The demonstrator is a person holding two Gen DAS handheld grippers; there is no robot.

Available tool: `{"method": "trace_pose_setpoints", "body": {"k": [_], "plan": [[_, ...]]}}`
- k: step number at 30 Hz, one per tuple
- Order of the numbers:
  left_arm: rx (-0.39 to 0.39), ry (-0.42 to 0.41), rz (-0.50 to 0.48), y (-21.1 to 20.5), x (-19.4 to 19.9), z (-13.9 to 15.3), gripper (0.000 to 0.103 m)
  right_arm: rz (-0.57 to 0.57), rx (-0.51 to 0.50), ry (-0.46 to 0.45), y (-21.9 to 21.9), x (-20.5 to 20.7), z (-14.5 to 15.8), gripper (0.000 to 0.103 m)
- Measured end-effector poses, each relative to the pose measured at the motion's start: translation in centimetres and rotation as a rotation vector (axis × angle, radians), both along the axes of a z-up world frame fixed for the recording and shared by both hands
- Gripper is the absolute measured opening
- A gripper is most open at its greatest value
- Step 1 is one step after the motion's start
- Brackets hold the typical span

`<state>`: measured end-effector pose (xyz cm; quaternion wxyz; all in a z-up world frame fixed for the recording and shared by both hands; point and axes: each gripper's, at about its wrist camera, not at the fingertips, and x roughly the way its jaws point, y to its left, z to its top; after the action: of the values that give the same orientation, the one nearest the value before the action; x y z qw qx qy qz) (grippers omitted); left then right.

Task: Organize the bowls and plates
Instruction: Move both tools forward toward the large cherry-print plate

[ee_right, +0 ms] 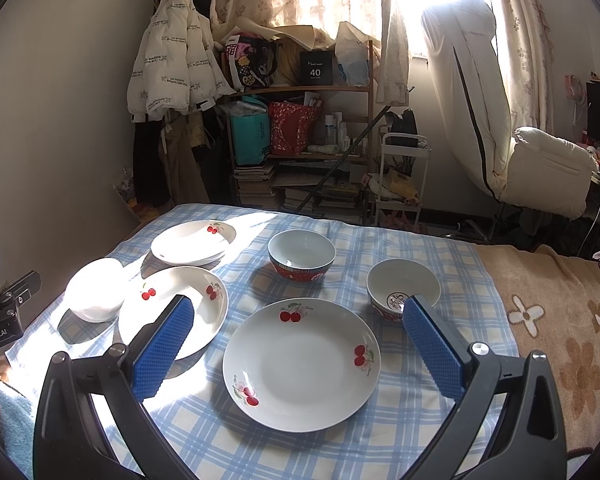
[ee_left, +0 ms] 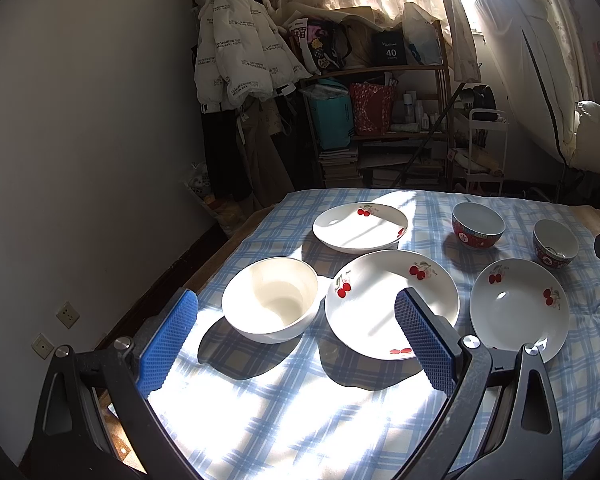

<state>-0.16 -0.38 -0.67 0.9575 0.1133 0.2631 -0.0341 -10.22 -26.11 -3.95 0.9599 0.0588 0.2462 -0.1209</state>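
Three white cherry-print plates lie on a blue checked cloth: a far one (ee_left: 360, 226) (ee_right: 194, 242), a middle one (ee_left: 380, 300) (ee_right: 168, 304) and a right one (ee_left: 518, 308) (ee_right: 302, 364). A plain white bowl (ee_left: 271, 305) (ee_right: 96, 290) stands at the left. Two red-patterned bowls stand behind: a larger one (ee_left: 478, 225) (ee_right: 302, 254) and a smaller one (ee_left: 555, 243) (ee_right: 402, 288). My left gripper (ee_left: 296, 320) is open and empty above the white bowl and middle plate. My right gripper (ee_right: 298, 334) is open and empty above the right plate.
The table's left edge drops to the floor by a grey wall (ee_left: 100, 140). A cluttered shelf (ee_right: 300, 120) and a hanging jacket (ee_right: 172, 48) stand behind the table. A brown flowered blanket (ee_right: 560, 328) covers the right side. The left gripper's body (ee_right: 4, 312) shows at the right wrist view's left edge.
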Motion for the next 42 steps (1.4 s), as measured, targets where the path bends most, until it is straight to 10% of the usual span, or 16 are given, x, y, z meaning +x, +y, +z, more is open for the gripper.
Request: {"method": "trace_pose_setpoints", "body": {"k": [42], "plan": [[0.012,0.239,-0.124,-9.2,5.3,-0.9,0.098,-0.074,0.081,0.148,-6.4,4.8,-2.5,0.103]]}}
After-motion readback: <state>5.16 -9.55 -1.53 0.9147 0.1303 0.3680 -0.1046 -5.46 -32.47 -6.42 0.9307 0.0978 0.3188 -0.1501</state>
